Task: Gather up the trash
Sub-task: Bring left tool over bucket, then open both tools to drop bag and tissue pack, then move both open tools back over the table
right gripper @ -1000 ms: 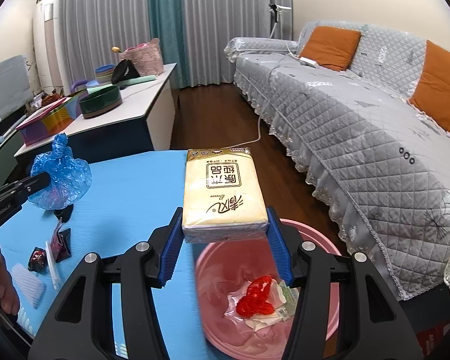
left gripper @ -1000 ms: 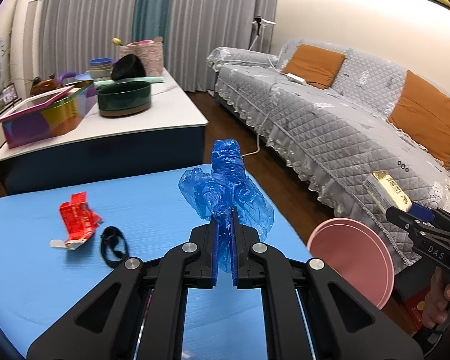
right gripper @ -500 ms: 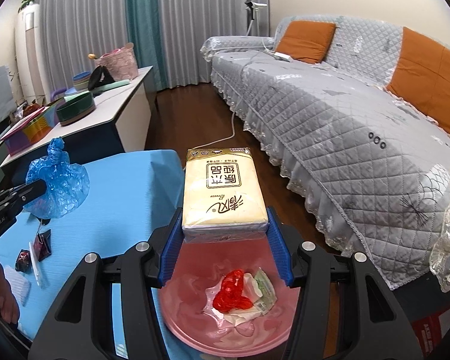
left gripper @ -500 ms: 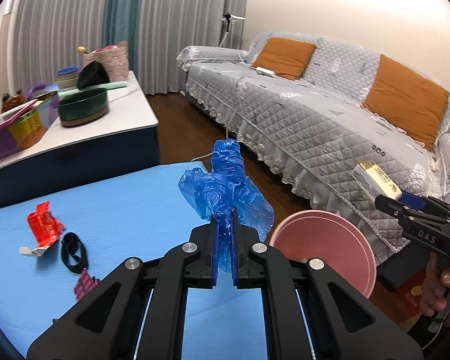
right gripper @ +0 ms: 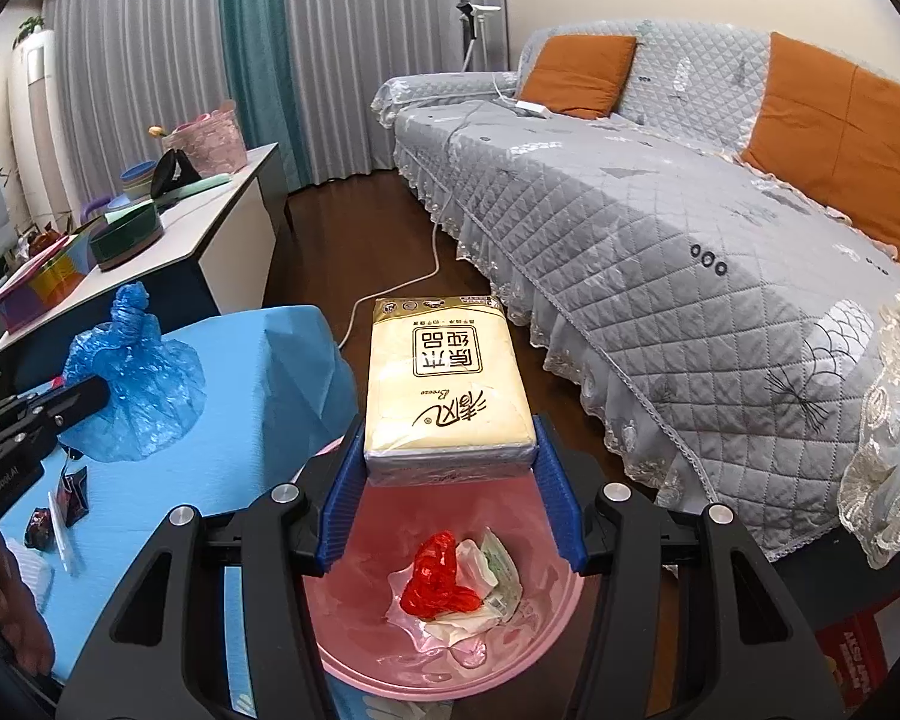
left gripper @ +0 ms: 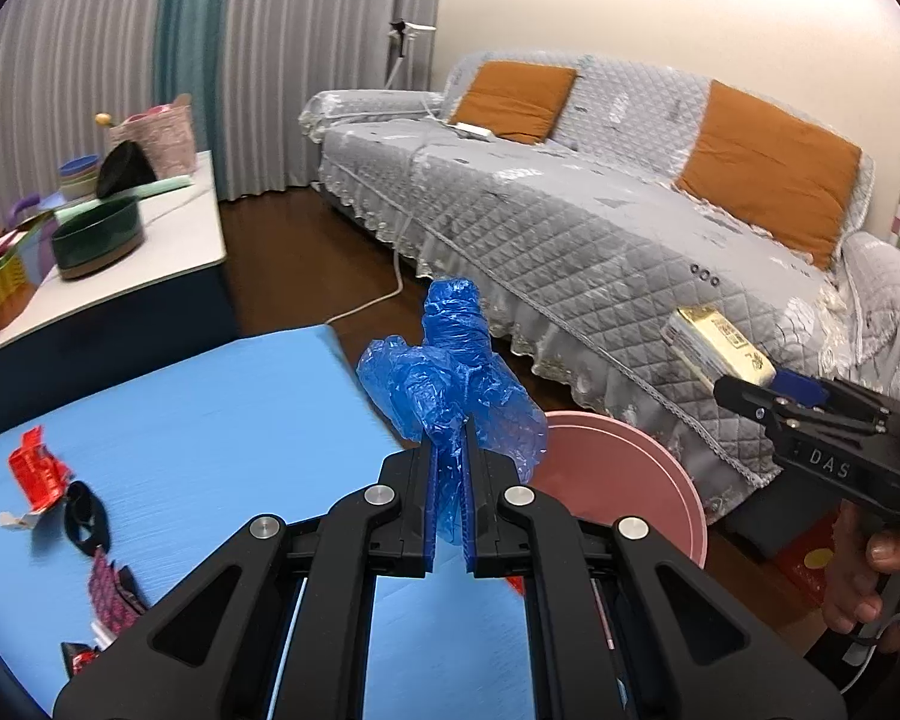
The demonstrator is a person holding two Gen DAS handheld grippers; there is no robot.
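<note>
Right wrist view alone reveals the pink bin's (right gripper: 354, 654) contents — red wrapper (right gripper: 441, 582), crumpled paper — beneath the tissue pack (right gripper: 447, 384) clamped by the right gripper (right gripper: 450, 504). Left wrist view shows table litter (left gripper: 39, 471); a blue plastic bag (left gripper: 450, 396) is pinched by the left gripper (left gripper: 450, 510).

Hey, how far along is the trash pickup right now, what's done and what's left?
Partly done. The pink bin already holds red plastic and crumpled paper. In hand: the left gripper grips a blue plastic bag, and the right gripper holds a tissue pack above the bin. Left on the blue table: a red wrapper, a black loop and small packets.
</note>
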